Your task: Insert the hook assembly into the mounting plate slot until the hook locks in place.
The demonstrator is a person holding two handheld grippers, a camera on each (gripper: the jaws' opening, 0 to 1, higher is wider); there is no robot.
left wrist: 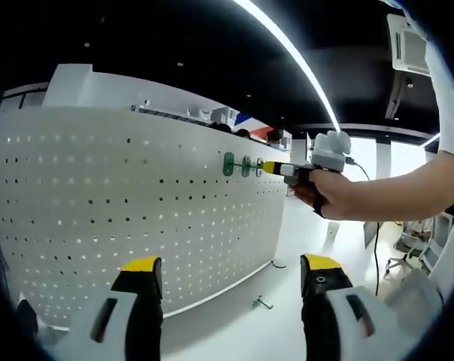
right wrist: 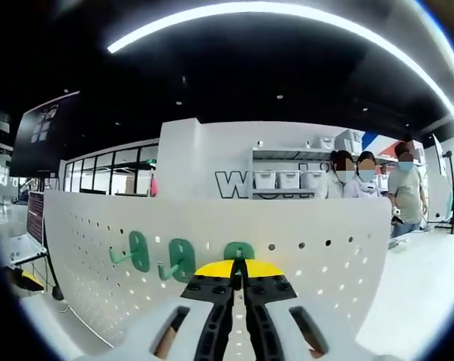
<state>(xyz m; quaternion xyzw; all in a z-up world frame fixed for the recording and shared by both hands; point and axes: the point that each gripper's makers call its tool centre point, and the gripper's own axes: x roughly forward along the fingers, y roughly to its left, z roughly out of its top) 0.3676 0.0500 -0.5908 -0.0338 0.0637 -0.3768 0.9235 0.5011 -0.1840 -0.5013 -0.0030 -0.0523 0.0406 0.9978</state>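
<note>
Pressing my right tongs (right wrist: pixel 239 269), clenched on a green hook (right wrist: pixel 239 253), against the pegboard (right wrist: pixel 325 263); left tongs (left wrist: pixel 231 274) released.

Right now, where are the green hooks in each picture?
Left gripper view: the green hooks sit small, right of centre on the white pegboard, where the right gripper touches them.
Right gripper view: the green hooks sit low and centre-left, just above the shut right gripper.
Shared landmark: the white pegboard with its rows of holes.
</note>
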